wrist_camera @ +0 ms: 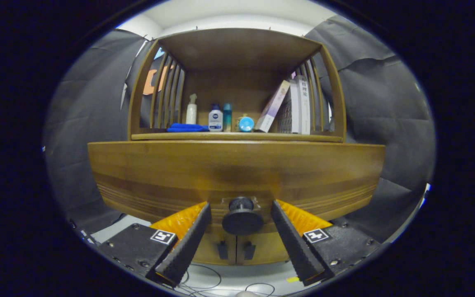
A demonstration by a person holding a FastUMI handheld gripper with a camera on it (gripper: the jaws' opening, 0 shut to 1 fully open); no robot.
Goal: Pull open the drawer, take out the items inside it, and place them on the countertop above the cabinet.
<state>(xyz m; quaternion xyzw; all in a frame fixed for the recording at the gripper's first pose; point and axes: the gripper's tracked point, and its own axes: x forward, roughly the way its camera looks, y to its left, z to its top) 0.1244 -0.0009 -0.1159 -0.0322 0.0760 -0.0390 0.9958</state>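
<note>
Wooden cabinet [237, 173] — fingers [188, 235] wide around knob [242, 216]

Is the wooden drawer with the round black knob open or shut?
Cannot tell: the wooden drawer front hides any gap behind it. The open gripper has its fingers on either side of the round black knob, not touching it.

Glossy varnished wood forms the drawer front [237, 173]; its round knob [242, 217], matt dark plastic, sits between the spread, ridged fingers [188, 243] of the gripper [241, 206].
</note>
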